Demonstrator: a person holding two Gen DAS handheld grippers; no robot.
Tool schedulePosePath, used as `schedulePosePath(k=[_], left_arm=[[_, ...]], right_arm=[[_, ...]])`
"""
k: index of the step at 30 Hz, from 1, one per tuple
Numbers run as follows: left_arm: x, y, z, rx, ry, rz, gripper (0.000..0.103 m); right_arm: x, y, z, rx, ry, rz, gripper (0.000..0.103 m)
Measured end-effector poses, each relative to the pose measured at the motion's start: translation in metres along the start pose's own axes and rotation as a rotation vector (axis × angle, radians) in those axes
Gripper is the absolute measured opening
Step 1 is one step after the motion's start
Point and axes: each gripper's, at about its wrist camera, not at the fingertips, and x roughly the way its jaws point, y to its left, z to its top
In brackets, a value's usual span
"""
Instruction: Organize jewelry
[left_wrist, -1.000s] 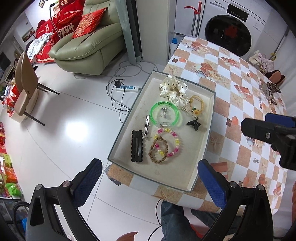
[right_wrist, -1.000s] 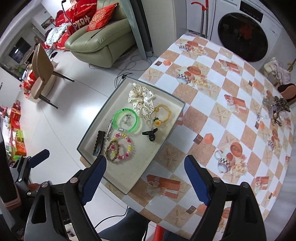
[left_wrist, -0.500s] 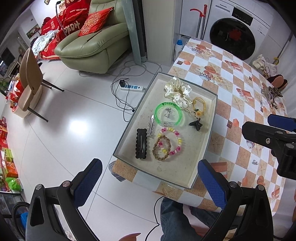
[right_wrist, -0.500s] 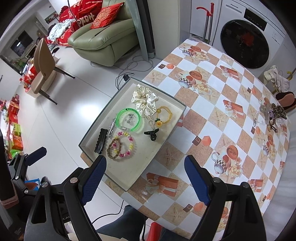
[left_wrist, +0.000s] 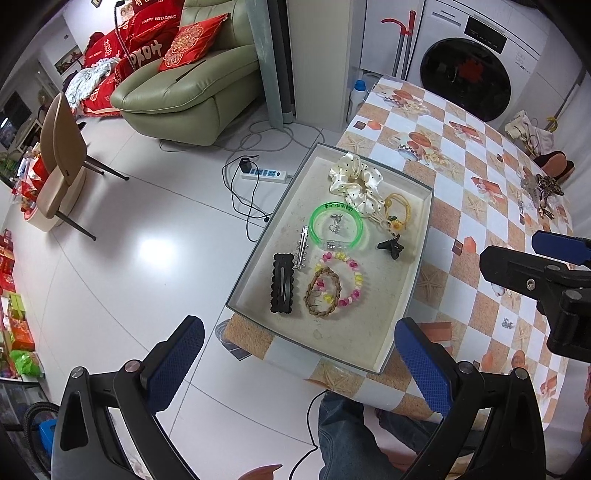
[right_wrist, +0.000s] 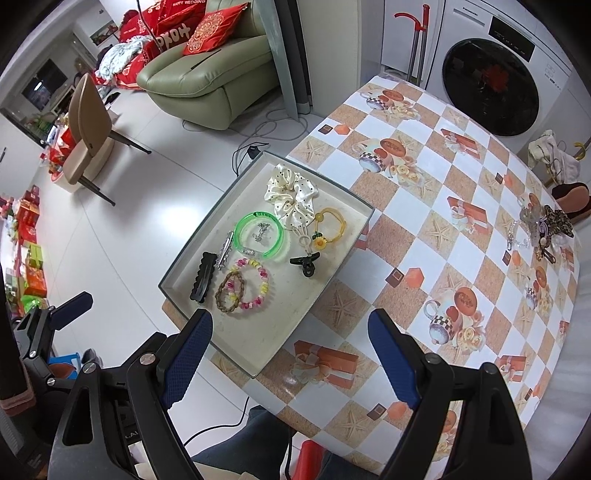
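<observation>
I hold both the left gripper (left_wrist: 295, 354) and right gripper (right_wrist: 290, 354) spread and empty above the tray (right_wrist: 280, 347), which already collects most pieces, surveying the leftover jewelry pile (right_wrist: 543, 229) far across the table.

The checked-cloth table (right_wrist: 424, 229) carries a shallow tray (right_wrist: 177, 275) and a far trinket pile (right_wrist: 543, 225).

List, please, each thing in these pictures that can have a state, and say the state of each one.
left gripper: open, holds nothing
right gripper: open, holds nothing
tray: lidless, jewelry lies in it
green bangle: flat, small silver piece inside its ring
black claw clip: jaws shut
braided bracelet: overlaps the beaded bracelet
washing machine: door shut
</observation>
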Motion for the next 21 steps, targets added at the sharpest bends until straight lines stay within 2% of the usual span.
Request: schedulePosePath(k=[21], left_arm=[[-0.001, -0.0013, -0.0011, -0.001, -0.001, 0.001, 0.103]], right_arm=[[-0.0002, 0.0007, -0.0006, -0.001, 0.001, 0.001, 0.088]])
